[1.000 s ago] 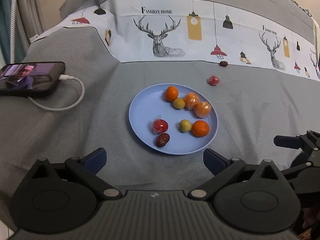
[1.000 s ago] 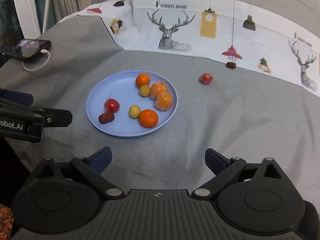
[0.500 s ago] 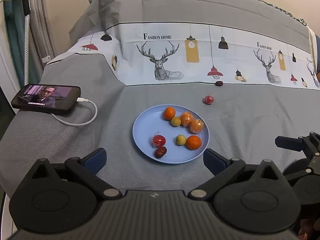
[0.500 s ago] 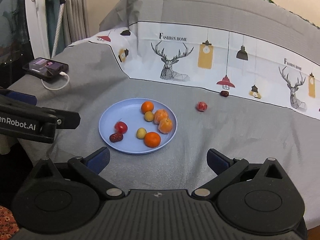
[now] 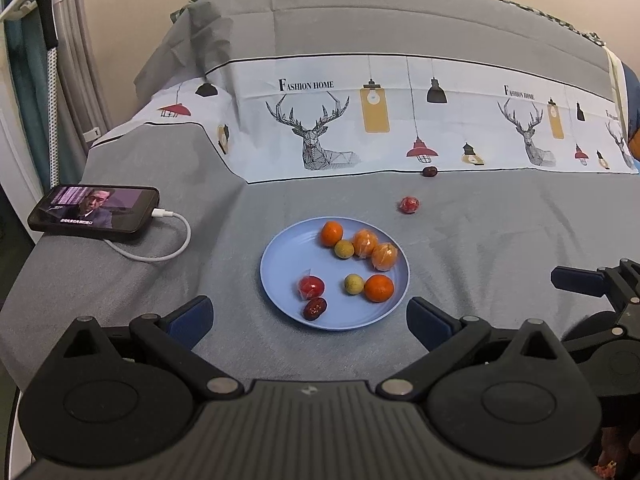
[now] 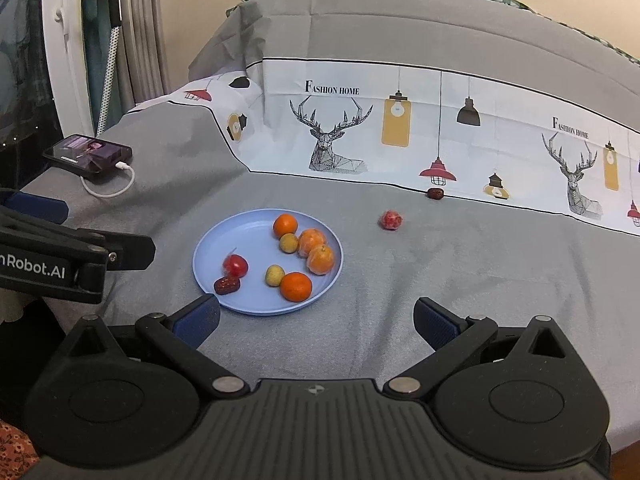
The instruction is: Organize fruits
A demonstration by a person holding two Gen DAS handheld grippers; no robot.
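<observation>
Fruits sit mostly on a round blue plate (image 5: 276,276) on a bed covered by a grey sheet (image 5: 500,240). Going left to right: at the far left edge of the bed lies a phone (image 5: 94,212) with its screen lit, a white charging cable (image 5: 160,250) looping from it toward the plate. On the plate's left side are a red wrapped fruit (image 5: 310,287) and a dark red date (image 5: 315,308), just beside each other. Farther right are two small yellow-green fruits (image 5: 354,283), two bare oranges (image 5: 379,288) and two wrapped oranges (image 5: 384,256) near the right rim. Beyond the plate, to the right and apart from it, a red wrapped fruit (image 5: 409,204) lies on bare sheet, and a second dark date (image 5: 429,171) rests farther back at the edge of a white deer-print band (image 5: 320,128).

The left gripper (image 5: 310,318) hovers just in front of the plate, its jaws spread wide and holding nothing. The right gripper (image 6: 316,318) hangs to the plate's right, jaws likewise spread and empty. Bare grey sheet lies open to the right of the plate.
</observation>
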